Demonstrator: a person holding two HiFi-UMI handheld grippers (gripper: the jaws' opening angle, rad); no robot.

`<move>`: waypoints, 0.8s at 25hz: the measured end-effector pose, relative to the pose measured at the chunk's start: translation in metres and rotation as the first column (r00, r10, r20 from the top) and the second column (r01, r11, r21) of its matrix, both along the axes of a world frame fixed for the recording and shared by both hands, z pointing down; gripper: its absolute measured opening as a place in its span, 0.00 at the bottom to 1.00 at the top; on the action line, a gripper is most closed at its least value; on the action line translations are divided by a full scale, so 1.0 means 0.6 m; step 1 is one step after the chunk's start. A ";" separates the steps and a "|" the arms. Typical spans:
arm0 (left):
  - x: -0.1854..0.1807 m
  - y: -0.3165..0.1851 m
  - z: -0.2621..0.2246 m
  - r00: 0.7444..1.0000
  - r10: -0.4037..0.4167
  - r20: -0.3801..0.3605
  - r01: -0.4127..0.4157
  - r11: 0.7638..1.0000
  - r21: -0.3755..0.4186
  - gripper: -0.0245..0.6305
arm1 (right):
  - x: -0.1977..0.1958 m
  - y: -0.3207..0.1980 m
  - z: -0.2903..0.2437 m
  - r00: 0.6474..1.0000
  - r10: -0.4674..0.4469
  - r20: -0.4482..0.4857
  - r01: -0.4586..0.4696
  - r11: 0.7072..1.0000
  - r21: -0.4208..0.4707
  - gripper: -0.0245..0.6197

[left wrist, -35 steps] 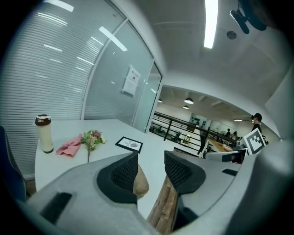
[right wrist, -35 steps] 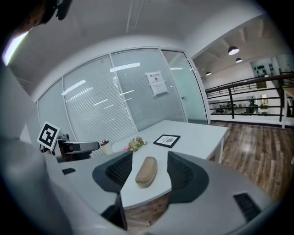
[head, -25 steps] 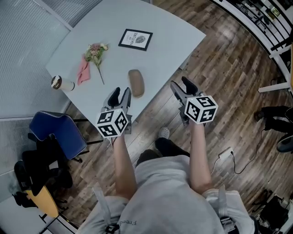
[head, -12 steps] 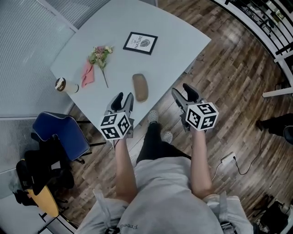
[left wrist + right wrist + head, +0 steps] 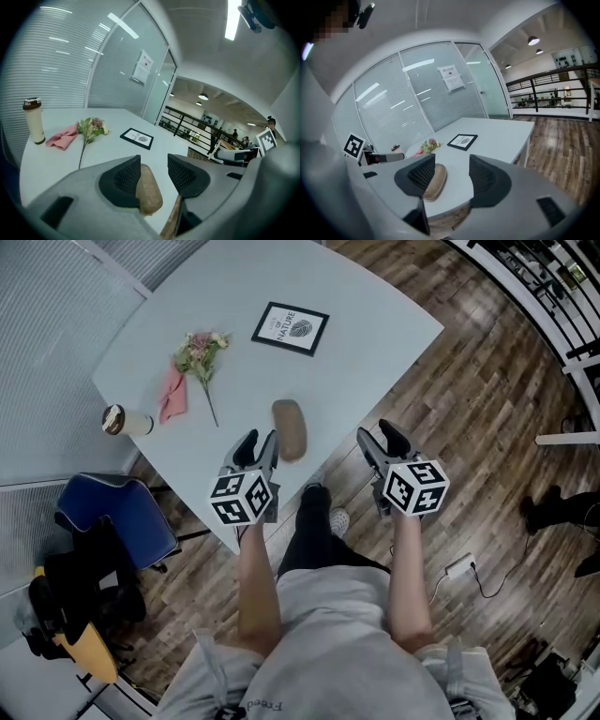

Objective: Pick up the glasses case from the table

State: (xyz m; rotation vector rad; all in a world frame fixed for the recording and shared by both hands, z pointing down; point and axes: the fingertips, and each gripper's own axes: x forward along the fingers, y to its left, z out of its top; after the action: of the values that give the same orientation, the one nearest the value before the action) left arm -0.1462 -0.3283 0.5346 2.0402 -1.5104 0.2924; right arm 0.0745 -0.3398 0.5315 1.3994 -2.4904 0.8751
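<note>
Worktop (image 5: 375, 315) inventory: one glasses case (image 5: 289, 428), one framed print (image 5: 291, 328), one flower sprig (image 5: 200, 357), one pink cloth (image 5: 172, 395), one lidded cup (image 5: 125, 420). The cup stands upright, and its contents cannot be seen. The case is shut and lies flat near the worktop's near edge, long axis running from that edge toward the framed print. Left tongs (image 5: 258, 443) hover just beside its near end. Right tongs (image 5: 380, 437) are off the edge, over the floor. Both pairs are spread, pinching nothing.
</note>
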 end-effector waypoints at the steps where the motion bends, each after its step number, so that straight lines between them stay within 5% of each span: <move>1: -0.003 -0.003 0.013 1.000 -0.004 0.001 0.004 1.000 -0.017 0.30 | -0.001 -0.005 0.006 1.000 0.005 -0.006 -0.005 1.000 -0.001 0.38; 9: -0.036 -0.052 0.105 0.998 -0.055 -0.024 0.051 0.988 -0.143 0.30 | -0.027 -0.063 0.037 1.000 0.009 -0.021 -0.010 1.000 -0.022 0.38; 20: -0.021 -0.069 0.224 0.993 -0.016 -0.115 -0.018 0.956 -0.294 0.38 | -0.052 -0.095 0.107 1.000 0.007 -0.024 -0.009 0.993 -0.117 0.38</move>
State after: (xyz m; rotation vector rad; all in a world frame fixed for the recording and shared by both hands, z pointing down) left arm -0.1586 -0.3695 0.6689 1.7905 -1.3091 0.3687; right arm 0.0432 -0.3970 0.5959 1.3745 -2.3757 0.9836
